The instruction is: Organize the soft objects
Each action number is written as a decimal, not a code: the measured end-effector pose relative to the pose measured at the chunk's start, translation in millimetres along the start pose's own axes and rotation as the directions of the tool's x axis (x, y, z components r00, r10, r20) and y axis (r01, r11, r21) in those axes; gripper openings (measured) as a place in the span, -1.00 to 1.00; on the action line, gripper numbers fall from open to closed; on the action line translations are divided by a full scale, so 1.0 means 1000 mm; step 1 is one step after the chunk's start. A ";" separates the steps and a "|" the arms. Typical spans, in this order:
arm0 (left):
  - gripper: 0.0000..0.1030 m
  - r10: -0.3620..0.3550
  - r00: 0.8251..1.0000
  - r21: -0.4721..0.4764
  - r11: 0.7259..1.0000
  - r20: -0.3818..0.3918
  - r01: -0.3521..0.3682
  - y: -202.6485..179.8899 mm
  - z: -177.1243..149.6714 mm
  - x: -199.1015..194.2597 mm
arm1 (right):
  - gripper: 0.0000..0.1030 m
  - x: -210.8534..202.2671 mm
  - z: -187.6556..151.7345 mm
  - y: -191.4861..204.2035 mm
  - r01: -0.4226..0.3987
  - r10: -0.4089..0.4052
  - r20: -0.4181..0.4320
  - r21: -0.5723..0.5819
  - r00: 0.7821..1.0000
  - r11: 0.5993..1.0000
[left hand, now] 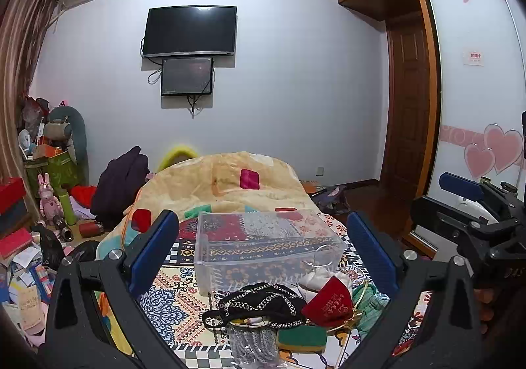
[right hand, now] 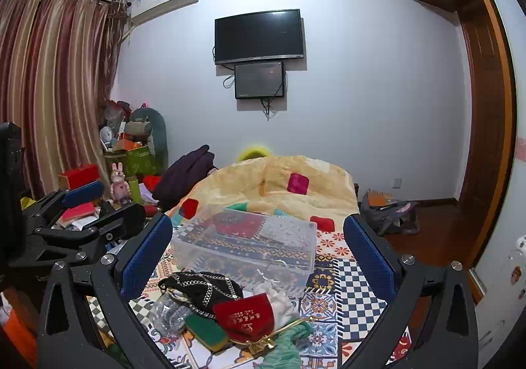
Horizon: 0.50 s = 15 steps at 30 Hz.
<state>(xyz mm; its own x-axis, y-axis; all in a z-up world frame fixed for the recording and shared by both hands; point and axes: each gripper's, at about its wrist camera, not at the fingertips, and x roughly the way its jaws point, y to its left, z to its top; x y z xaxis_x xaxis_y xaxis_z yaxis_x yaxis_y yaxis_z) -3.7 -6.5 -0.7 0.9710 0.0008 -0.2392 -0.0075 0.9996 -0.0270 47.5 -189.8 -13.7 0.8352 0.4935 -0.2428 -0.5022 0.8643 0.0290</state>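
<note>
Left wrist view showed both sets of fingers spread wide and holding nothing. Just ahead, between the left gripper (left hand: 259, 250) fingers, the soft pile lay unsorted on the bed: black chain-trimmed cloth (left hand: 263, 303), red pouch (left hand: 328, 301) with unreadable gold writing. Beyond stood the clear bin (left hand: 266, 247), apparently empty; sorting seemed unstarted. The right gripper (right hand: 259, 247) hovered likewise.

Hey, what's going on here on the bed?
A person holds two grippers, the left gripper and the right gripper, both open and empty above a small pile: a black bag, a red pouch and a green sponge. The clear plastic box behind the pile has nothing in it yet.
</note>
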 end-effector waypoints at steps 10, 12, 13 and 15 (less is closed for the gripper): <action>1.00 0.005 1.000 0.007 1.000 0.005 -0.005 -0.002 0.001 -0.001 | 1.00 -0.005 0.003 0.003 0.000 0.000 0.006 0.004 1.000 1.000; 1.00 0.006 1.000 0.008 1.000 0.005 -0.006 -0.002 0.001 -0.001 | 1.00 -0.005 0.003 0.003 0.000 0.000 0.006 0.005 1.000 1.000; 1.00 0.007 1.000 0.008 1.000 0.005 -0.007 -0.002 0.001 -0.001 | 1.00 -0.005 0.003 0.004 0.001 -0.001 0.006 0.005 1.000 1.000; 1.00 0.007 1.000 0.008 1.000 0.005 -0.007 -0.002 0.001 -0.002 | 1.00 -0.005 0.002 0.003 0.000 0.000 0.007 0.006 1.000 1.000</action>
<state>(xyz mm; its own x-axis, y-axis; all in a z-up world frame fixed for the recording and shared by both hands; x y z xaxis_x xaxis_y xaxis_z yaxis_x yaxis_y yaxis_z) -5.0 -8.7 0.9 0.9722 0.0075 -0.2341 -0.0119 0.9998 -0.0175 42.3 -189.1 -10.5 0.8366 0.4944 -0.2360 -0.5011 0.8647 0.0352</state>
